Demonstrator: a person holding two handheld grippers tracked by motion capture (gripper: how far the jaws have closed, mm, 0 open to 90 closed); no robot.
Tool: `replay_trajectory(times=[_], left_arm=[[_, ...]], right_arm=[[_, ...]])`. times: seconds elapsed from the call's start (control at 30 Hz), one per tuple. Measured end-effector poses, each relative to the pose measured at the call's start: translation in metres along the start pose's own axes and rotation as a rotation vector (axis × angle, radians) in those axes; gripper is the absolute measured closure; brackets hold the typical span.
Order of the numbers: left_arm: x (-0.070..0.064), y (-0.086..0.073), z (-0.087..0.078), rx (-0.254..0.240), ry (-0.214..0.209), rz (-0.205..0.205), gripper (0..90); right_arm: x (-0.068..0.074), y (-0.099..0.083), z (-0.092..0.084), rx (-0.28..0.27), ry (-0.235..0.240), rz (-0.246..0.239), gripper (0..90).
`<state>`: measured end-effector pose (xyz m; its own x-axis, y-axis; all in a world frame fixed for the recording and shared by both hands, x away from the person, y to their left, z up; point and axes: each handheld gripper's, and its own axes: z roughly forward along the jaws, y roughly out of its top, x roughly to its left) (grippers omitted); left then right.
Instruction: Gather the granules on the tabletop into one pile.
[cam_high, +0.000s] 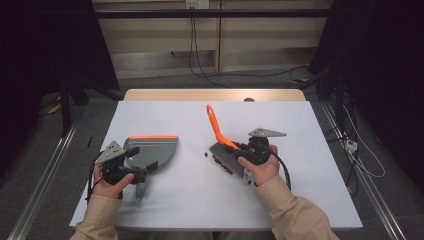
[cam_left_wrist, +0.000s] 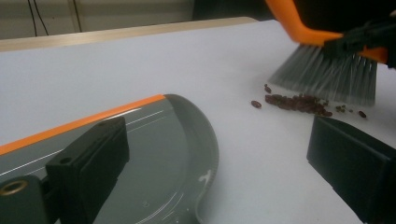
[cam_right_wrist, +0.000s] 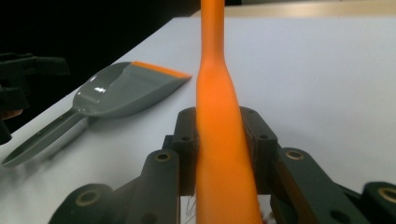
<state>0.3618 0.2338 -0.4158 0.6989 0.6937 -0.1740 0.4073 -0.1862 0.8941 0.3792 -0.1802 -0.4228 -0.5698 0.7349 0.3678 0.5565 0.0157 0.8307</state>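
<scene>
Right tool (cam_right_wrist: 219, 140) clamps the brush handle (cam_right_wrist: 219, 93), centre frame; left tool (cam_left_wrist: 219, 154) wide over the dustpan (cam_left_wrist: 154, 154); beans (cam_left_wrist: 299, 102) upper right.

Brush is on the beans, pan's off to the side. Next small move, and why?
Probably sweep the brush leftward, pushing the beans toward the dustpan. The right gripper is shut on the orange handle, bristles sit just behind the pile, and bare table still separates the beans from the pan's orange lip, which the open left gripper straddles.
</scene>
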Motion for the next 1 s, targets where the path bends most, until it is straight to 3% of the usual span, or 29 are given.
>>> replay_trajectory(times=[0.1, 0.23, 0.37, 0.47, 0.6, 0.67, 0.73, 0.8, 0.9, 1.0], left_arm=[[0.0, 0.0, 0.0, 0.004, 0.0, 0.0, 5.5], [0.001, 0.0, 0.0, 0.003, 0.0, -0.002, 5.5], [0.002, 0.0, 0.0, 0.009, 0.0, -0.001, 5.5], [0.002, -0.001, 0.001, 0.008, 0.0, -0.007, 5.5], [0.002, -0.001, 0.002, 0.013, 0.0, -0.002, 5.5], [0.002, -0.001, 0.002, 0.012, 0.002, -0.004, 5.5], [0.002, -0.001, 0.002, 0.013, 0.001, -0.004, 5.5], [0.002, -0.001, 0.001, 0.01, 0.0, -0.004, 5.5], [0.002, -0.001, 0.001, 0.01, 0.002, -0.006, 5.5], [0.002, -0.001, 0.001, 0.011, 0.0, -0.005, 5.5]], right_arm=[[-0.009, 0.015, -0.001, -0.029, -0.009, -0.044, 71.3], [-0.032, 0.027, 0.004, -0.037, -0.048, -0.173, 71.3], [-0.052, 0.028, 0.016, 0.011, -0.083, -0.292, 71.3], [-0.062, 0.023, 0.026, 0.034, -0.092, -0.337, 71.3], [-0.063, 0.017, 0.031, 0.057, -0.078, -0.34, 71.2], [-0.06, 0.019, 0.03, 0.085, -0.096, -0.348, 70.7], [-0.059, 0.021, 0.03, 0.126, -0.101, -0.309, 61.9], [-0.057, 0.025, 0.029, 0.153, -0.131, -0.331, 59.1], [-0.054, 0.033, 0.027, 0.183, -0.12, -0.332, 60.7], [-0.052, 0.036, 0.03, 0.252, -0.129, -0.352, 70.5]])
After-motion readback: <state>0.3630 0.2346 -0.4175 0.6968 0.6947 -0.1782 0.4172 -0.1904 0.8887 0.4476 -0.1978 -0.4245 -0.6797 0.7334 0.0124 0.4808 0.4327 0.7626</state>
